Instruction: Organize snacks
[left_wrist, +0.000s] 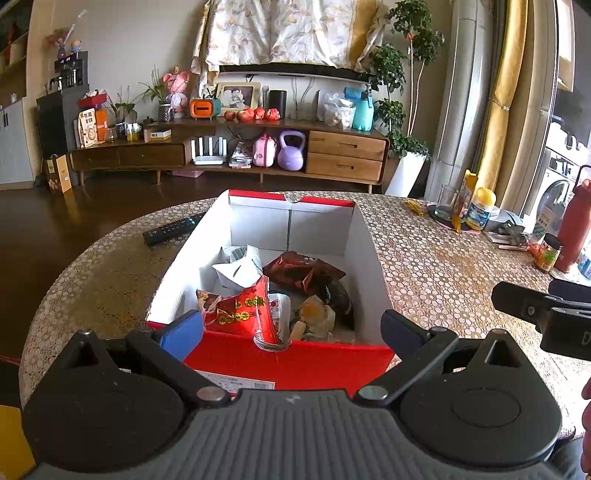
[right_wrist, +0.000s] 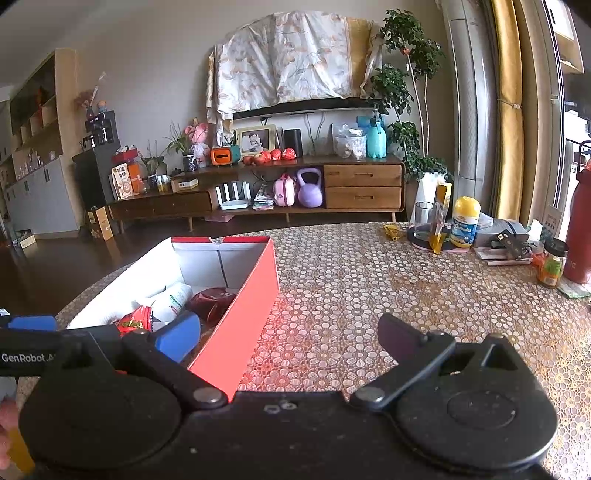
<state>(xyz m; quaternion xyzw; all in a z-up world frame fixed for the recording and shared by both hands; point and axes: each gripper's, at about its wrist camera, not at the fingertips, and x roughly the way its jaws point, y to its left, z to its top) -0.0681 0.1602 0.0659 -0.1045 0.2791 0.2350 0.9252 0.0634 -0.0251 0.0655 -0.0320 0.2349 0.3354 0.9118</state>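
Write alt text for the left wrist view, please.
An open left gripper hovers empty over a red box holding snack packets, including a red packet, on a patterned table. A remote lies beside the box.

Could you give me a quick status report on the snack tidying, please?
Both claws open, empty: left claw over red box, right claw beside it. Snack packets in box. Nothing in the way.

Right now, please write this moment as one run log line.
left gripper: open, empty | right gripper: open, empty | snacks: inside red box | table: no loose snacks visible
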